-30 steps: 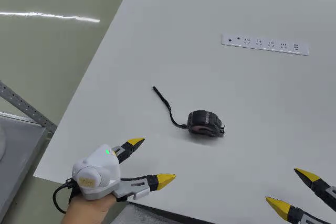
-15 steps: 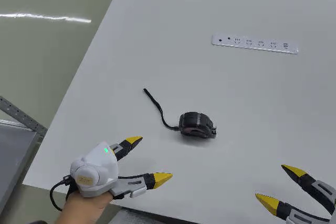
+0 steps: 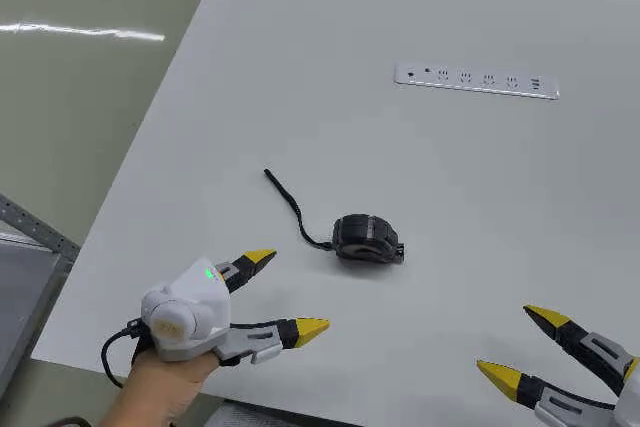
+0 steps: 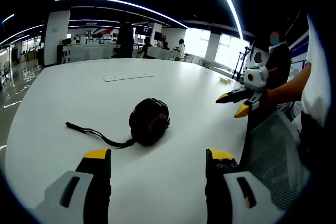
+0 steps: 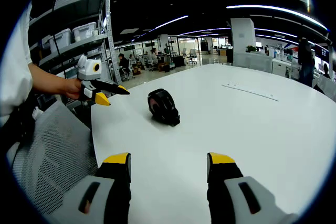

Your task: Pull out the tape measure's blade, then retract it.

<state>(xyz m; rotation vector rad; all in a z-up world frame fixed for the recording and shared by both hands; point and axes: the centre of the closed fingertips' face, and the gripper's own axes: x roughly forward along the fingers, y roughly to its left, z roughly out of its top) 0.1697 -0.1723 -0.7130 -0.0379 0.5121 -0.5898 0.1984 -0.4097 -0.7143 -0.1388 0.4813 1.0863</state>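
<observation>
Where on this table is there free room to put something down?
Bare table lies between the tape measure and the power strip, and along the near edge between the left gripper and right gripper. It is busiest where the strap trails left of the tape measure.

The tape measure [image 3: 368, 238] is a small, rounded black case with a reddish round face on its side. It lies on its side on the white tabletop [image 3: 450, 167], near the front edge, with its blade wound in. A thin black wrist strap [image 3: 285, 202] trails from it in a loose curve, flat on the tabletop.
</observation>
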